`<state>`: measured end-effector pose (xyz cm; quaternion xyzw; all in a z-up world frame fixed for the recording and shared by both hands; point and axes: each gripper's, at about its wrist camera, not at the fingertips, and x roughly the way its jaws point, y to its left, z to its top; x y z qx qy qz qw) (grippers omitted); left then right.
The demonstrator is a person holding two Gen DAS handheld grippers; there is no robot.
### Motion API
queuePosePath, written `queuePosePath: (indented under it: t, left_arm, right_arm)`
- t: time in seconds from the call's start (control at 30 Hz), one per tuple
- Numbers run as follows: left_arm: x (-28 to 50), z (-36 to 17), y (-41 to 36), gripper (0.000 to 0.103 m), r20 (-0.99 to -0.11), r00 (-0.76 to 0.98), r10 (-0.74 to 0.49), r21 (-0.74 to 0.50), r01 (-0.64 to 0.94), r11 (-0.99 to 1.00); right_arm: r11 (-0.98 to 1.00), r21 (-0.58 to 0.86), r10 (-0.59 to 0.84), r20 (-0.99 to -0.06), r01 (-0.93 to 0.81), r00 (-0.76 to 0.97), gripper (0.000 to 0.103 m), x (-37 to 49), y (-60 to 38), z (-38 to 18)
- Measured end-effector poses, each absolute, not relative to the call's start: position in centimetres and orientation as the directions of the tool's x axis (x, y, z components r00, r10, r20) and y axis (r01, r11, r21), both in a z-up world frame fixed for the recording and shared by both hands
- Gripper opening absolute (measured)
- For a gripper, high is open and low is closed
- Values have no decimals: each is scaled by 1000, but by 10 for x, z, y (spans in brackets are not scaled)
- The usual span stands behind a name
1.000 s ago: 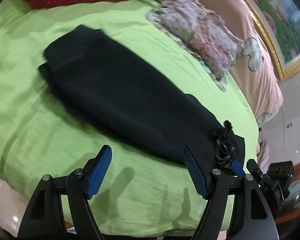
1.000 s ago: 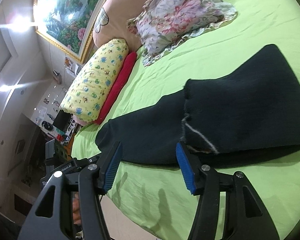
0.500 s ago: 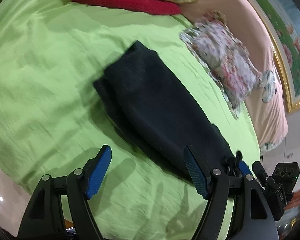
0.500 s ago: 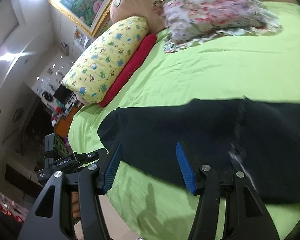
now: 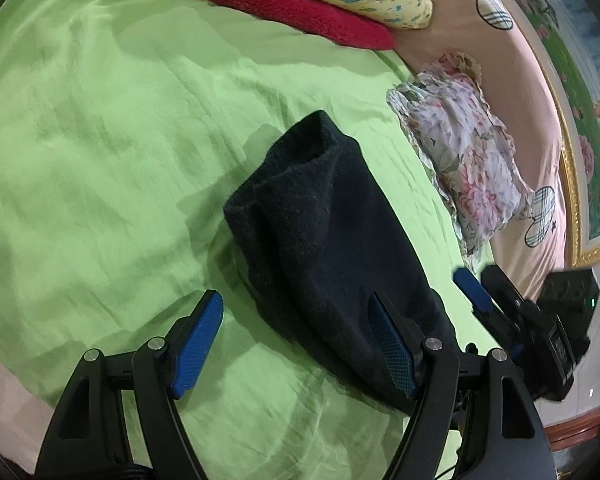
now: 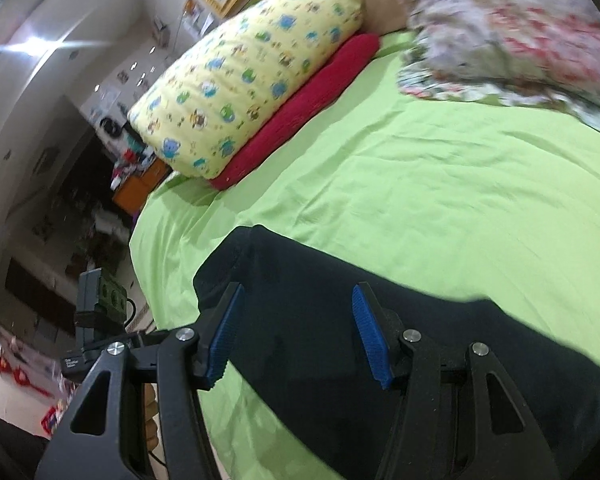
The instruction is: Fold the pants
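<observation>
Black fleecy pants (image 5: 324, 248) lie folded lengthwise on the lime-green bed sheet (image 5: 100, 152), near the bed's front edge; in the left wrist view the two leg cuffs lie one on the other at the far end, and the cloth runs back toward the camera until it passes behind the fingers. The left hand-held gripper (image 5: 296, 344) hangs just above the sheet with its blue-padded jaws wide apart and nothing between them; its right finger overlaps the near part of the pants in the picture, though contact cannot be made out. The right hand-held gripper (image 6: 296, 332) is likewise spread wide and empty, poised over the dark cloth (image 6: 340, 320), and it also shows at the right edge of the left wrist view (image 5: 472, 288). Farther up the bed a yellow pillow with small animal prints (image 6: 244, 84) rests on a red cushion (image 6: 316, 100), and a floral ruffled pillow (image 5: 464, 156) lies just beside the pink padded headboard (image 5: 512, 64). A gold-framed painting (image 5: 588, 120) hangs on the wall above. Beyond the bed's left side the right wrist view shows dim, cluttered shelving (image 6: 112, 152) and a bright ceiling light (image 6: 40, 44).
</observation>
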<state>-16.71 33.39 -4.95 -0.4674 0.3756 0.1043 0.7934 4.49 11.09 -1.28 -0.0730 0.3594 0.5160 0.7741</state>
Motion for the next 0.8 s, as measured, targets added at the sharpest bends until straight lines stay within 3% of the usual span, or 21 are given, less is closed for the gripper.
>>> queuePosePath:
  t: [0.43, 0.67, 0.7, 0.8]
  left_arm:
    - [-153, -59, 339, 81, -691, 702, -172, -673, -538, 508]
    - [-149, -60, 341, 83, -687, 707, -165, -676, -539, 502]
    - [-148, -60, 343, 83, -684, 711, -163, -680, -540, 496]
    - [-145, -60, 344, 82, -685, 713, -150, -677, -546, 493]
  right_arm:
    - [272, 163, 576, -817, -948, 25, 57, 86, 225, -27]
    - [210, 141, 488, -873, -968, -21, 56, 87, 255, -44]
    - [201, 135, 483, -875, -970, -22, 55, 85, 258, -47]
    - [197, 125, 475, -880, -972, -17, 36, 84, 265, -54]
